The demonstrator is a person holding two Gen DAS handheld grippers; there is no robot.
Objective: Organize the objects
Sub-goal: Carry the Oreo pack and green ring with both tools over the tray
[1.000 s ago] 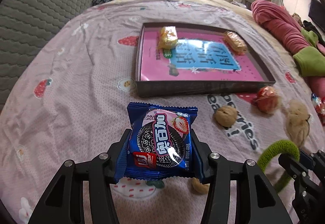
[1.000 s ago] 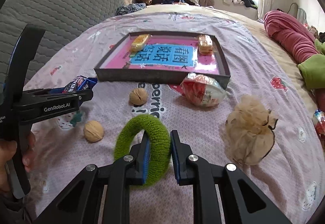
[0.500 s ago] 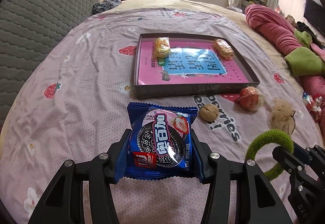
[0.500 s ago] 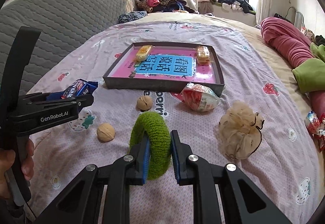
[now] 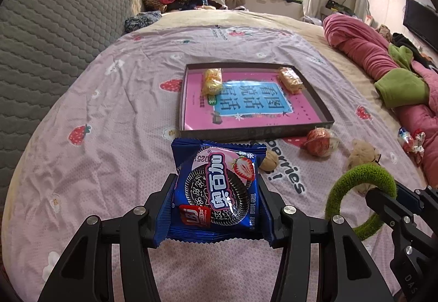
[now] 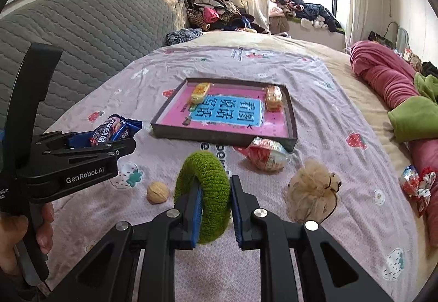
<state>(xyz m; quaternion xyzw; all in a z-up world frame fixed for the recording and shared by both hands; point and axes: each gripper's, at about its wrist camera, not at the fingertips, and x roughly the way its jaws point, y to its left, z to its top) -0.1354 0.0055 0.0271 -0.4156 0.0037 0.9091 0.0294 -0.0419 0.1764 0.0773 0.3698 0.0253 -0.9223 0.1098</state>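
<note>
The left tool (image 5: pixel 216 192) is seen clamped on a blue biscuit packet (image 5: pixel 219 189), the packet pinched flat by both side edges and held clear of the bed (image 5: pixel 109 138). The right tool (image 6: pixel 215 200) is closed tight on a green hair tie (image 6: pixel 204 192), the ring stood on edge between the blue pads. In the right view the left tool is found at nine o'clock, gripped from below by a hand (image 6: pixel 30 228), with the packet poking out toward the tray. In the left view the green ring is caught at four o'clock.

A dark shallow tray (image 5: pixel 317 102) is laid on the strawberry-print bedspread at twelve o'clock of both tools, a pink and blue printed sheet (image 5: pixel 246 105) lining its floor. Two wrapped snacks are already inside it: a yellow one (image 5: pixel 210 81) in the far left corner, an orange one (image 5: pixel 290 80) in the far right corner.

Outside the tray, a red and white wrapped snack (image 6: pixel 267 157) is lying just beside its near right corner. A beige mesh hair tie (image 6: pixel 314 191) is spotted at two o'clock of the right tool, and one walnut (image 6: pixel 157 192) at ten o'clock of it. Another walnut (image 5: pixel 268 162) is half hidden behind the packet in the left view. A rolled pink and green blanket (image 6: pixel 388 83) is lined along the bed's right edge.
</note>
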